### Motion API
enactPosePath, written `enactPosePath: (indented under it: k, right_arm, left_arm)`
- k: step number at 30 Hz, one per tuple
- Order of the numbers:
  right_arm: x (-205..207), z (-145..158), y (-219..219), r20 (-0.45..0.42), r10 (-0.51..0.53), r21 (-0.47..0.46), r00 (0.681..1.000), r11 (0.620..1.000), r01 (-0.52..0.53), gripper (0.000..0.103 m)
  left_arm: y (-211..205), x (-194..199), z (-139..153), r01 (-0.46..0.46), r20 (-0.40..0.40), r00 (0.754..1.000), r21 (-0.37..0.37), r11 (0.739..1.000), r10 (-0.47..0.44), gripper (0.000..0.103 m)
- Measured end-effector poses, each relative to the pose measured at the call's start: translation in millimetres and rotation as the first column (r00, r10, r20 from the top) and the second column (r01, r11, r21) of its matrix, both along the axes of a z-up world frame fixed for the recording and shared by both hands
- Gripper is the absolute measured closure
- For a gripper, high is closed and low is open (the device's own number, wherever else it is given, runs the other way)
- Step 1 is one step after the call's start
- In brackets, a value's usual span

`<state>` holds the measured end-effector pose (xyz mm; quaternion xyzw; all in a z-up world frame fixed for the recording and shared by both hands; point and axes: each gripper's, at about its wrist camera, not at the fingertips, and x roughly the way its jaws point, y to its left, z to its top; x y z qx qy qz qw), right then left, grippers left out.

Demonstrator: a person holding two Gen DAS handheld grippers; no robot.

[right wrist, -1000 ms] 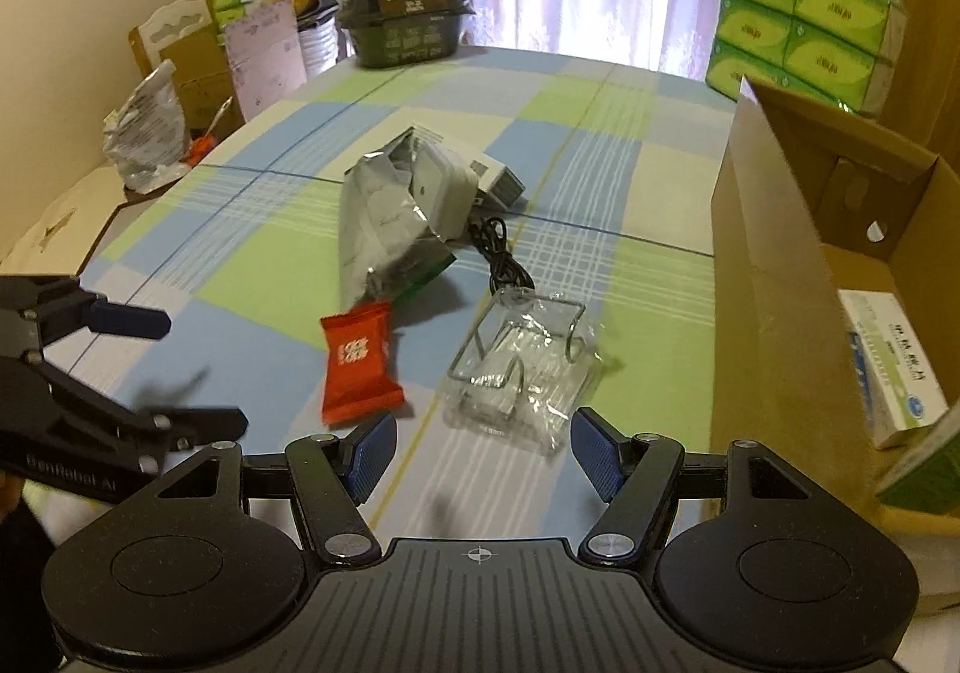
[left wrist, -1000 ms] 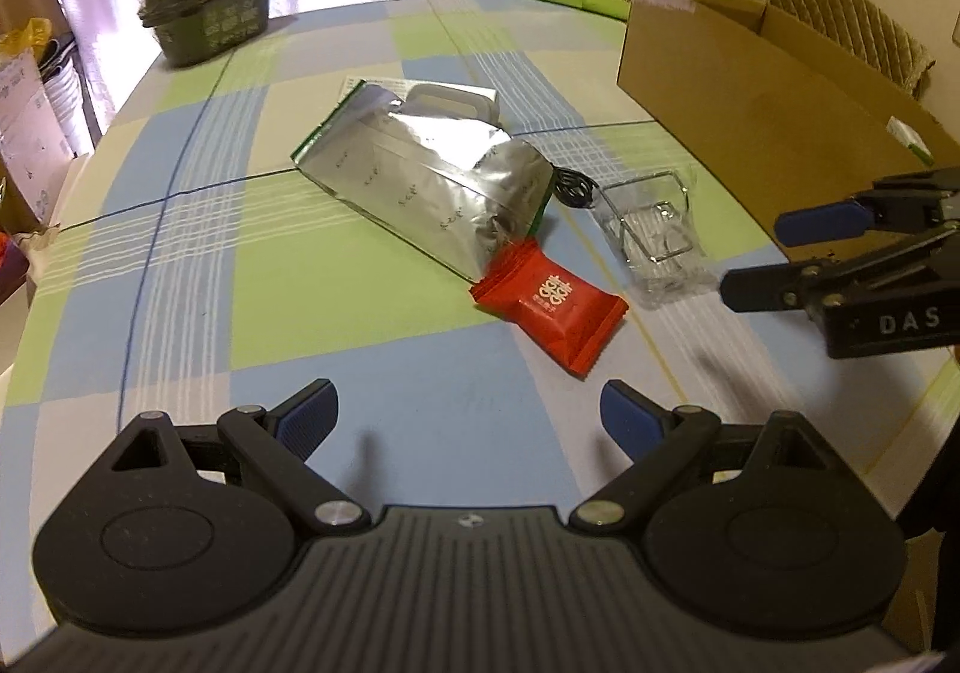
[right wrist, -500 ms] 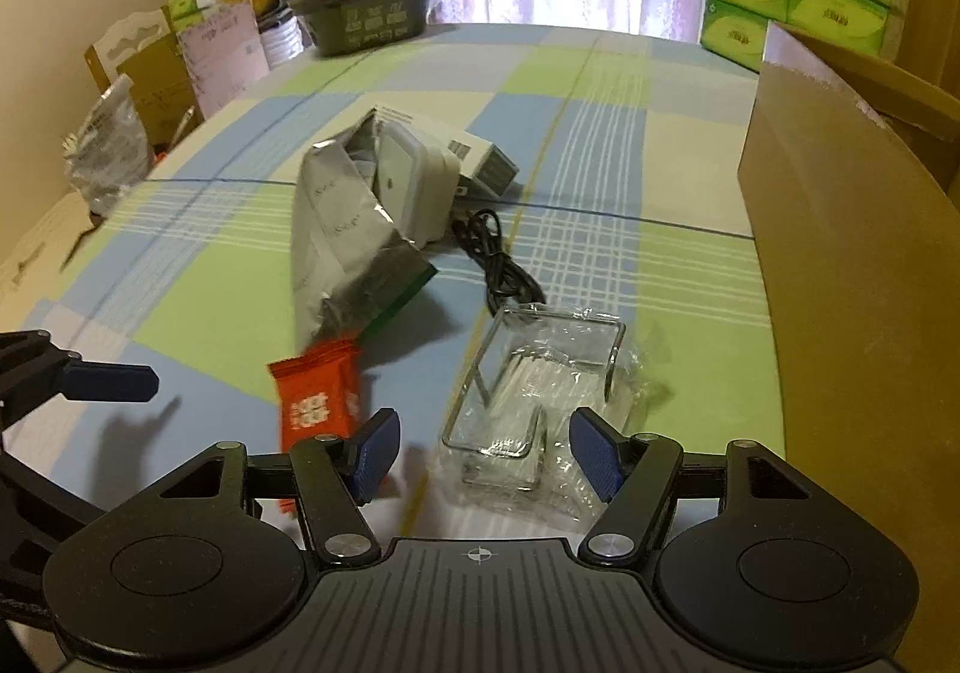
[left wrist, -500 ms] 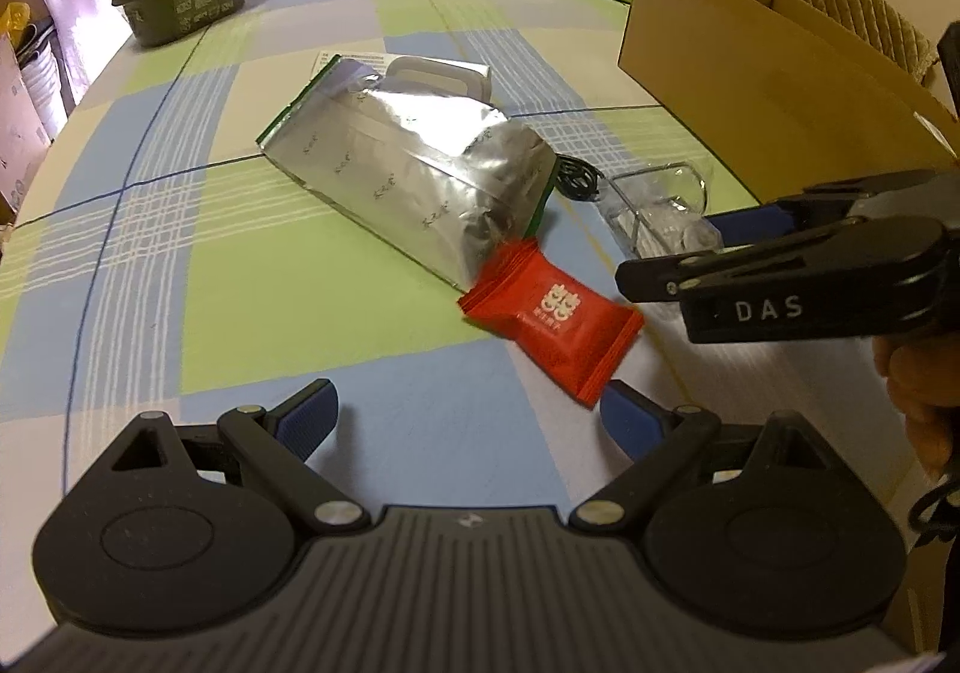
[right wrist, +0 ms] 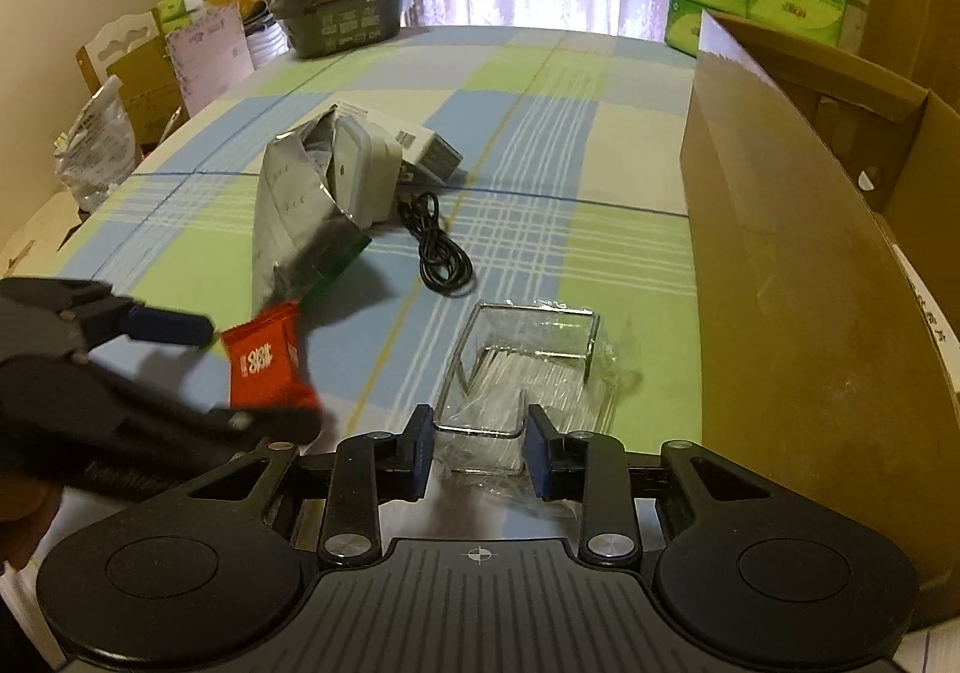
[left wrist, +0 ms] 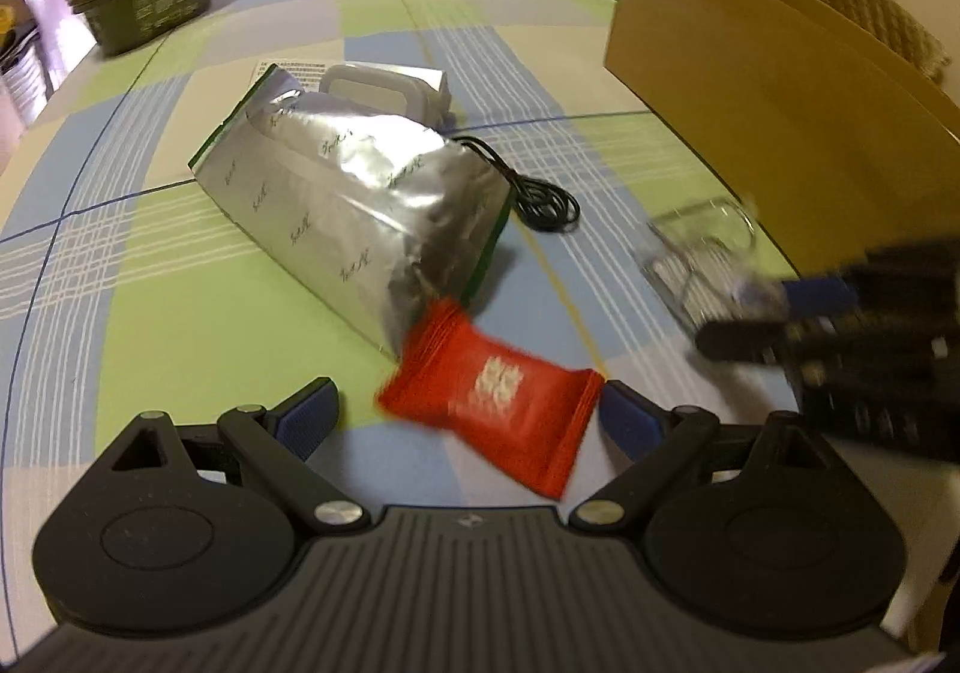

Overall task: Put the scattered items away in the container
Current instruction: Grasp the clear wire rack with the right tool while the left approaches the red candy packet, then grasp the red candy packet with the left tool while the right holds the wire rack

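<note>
Tidying barely begun: all visible scattered items out on the checked desk (right wrist: 600, 91), none yet lifted toward the open brown cardboard box (right wrist: 780, 277).

Crinkled silver foil pouch (left wrist: 354, 205), long axis diagonal, far-left to near-right. Wire rack in clear plastic wrap (right wrist: 528, 367), lengthwise toward right gripper (right wrist: 478, 460), jaws narrowed about its near edge, contact unclear. Coiled black cable (right wrist: 438, 247). Red foil snack packet (left wrist: 492, 391), crosswise between spread jaws of left gripper (left wrist: 468, 412).
</note>
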<state>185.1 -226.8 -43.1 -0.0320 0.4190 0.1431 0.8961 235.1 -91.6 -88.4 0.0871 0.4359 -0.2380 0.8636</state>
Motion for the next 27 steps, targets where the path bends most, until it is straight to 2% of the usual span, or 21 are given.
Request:
enactPosePath:
  k: [2, 4, 7, 14, 16, 18, 23, 25, 26, 27]
  right_arm:
    - [-1, 0, 0, -0.001, 0.006, 0.0, 1.0, 1.0, -0.006, 0.069]
    - [-2, 1, -1, -0.004, 0.009, 0.007, 1.0, 1.0, -0.009, 0.069]
    - [-5, 1, -2, -0.005, 0.013, 0.018, 1.0, 1.0, -0.013, 0.069]
    - [-19, 3, -4, -0.007, 0.012, 0.038, 1.0, 0.999, -0.012, 0.069]
    - [-22, 3, -4, -0.007, 0.011, 0.039, 1.0, 0.999, -0.011, 0.069]
    - [-26, 4, -5, -0.01, 0.007, 0.044, 1.0, 0.999, -0.007, 0.069]
    - [-37, 4, -5, -0.012, 0.002, 0.044, 1.0, 0.999, -0.001, 0.069]
    - [-41, 5, -5, -0.012, 0.001, 0.045, 1.0, 0.999, -0.001, 0.069]
    - [-42, 5, -5, -0.012, 0.001, 0.047, 1.0, 0.999, -0.001, 0.069]
    - [-44, 5, -5, -0.013, 0.004, 0.051, 1.0, 0.999, -0.003, 0.069]
  left_arm:
    - [-5, 2, 1, -0.016, 0.009, 1.0, 0.015, 1.0, 0.015, 0.022]
    - [-5, 1, 3, -0.019, 0.016, 1.0, 0.025, 1.0, 0.018, 0.047]
    - [1, -1, 6, -0.001, -0.001, 1.0, 0.024, 1.0, 0.001, 0.054]
    - [22, -25, 8, 0.03, -0.014, 0.999, 0.043, 0.999, -0.029, 0.051]
    - [26, -34, 8, 0.026, -0.016, 1.0, 0.047, 0.999, -0.025, 0.036]
    - [28, -41, 8, 0.02, -0.011, 1.0, 0.061, 0.998, -0.019, 0.032]
    - [27, -59, 6, 0.015, 0.034, 0.999, 0.108, 0.994, -0.019, 0.031]
    - [28, -60, 6, -0.003, 0.032, 0.999, 0.098, 0.995, 0.0, 0.032]
    - [28, -59, 5, -0.011, 0.021, 1.0, 0.085, 0.996, 0.01, 0.035]
    - [29, -59, 6, -0.014, 0.013, 1.0, 0.068, 0.998, 0.013, 0.042]
